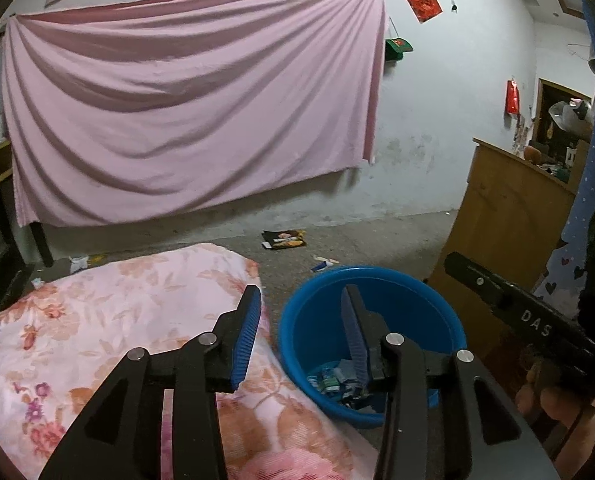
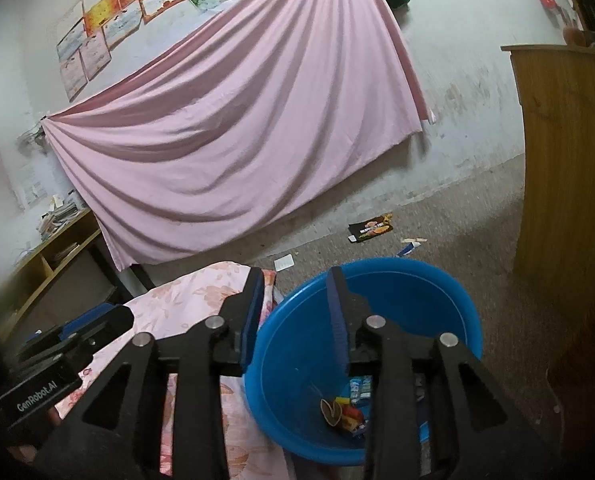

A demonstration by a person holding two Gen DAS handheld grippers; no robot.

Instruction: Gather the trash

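Note:
A blue plastic tub (image 1: 317, 340) stands on the floor beside a floral quilt (image 1: 117, 320). Several small wrappers (image 1: 333, 380) lie in its bottom. My left gripper (image 1: 301, 296) hangs open over the tub's near left rim with nothing between its blue pads. In the right wrist view, my right gripper (image 2: 295, 280) is open and empty over the left rim of the same tub (image 2: 297, 360), above the wrappers (image 2: 345, 412). On the floor beyond lie a black snack packet (image 1: 283, 239) (image 2: 371, 226), a blue-white wrapper (image 1: 321, 266) (image 2: 411, 246) and a white card (image 2: 284, 263).
A pink sheet (image 1: 185, 100) hangs on the far wall. A wooden cabinet (image 1: 509, 232) (image 2: 565, 160) stands right of the tub. A low shelf (image 2: 49, 264) with papers sits at the left. A hand (image 1: 557, 400) holds the right gripper's body at the right.

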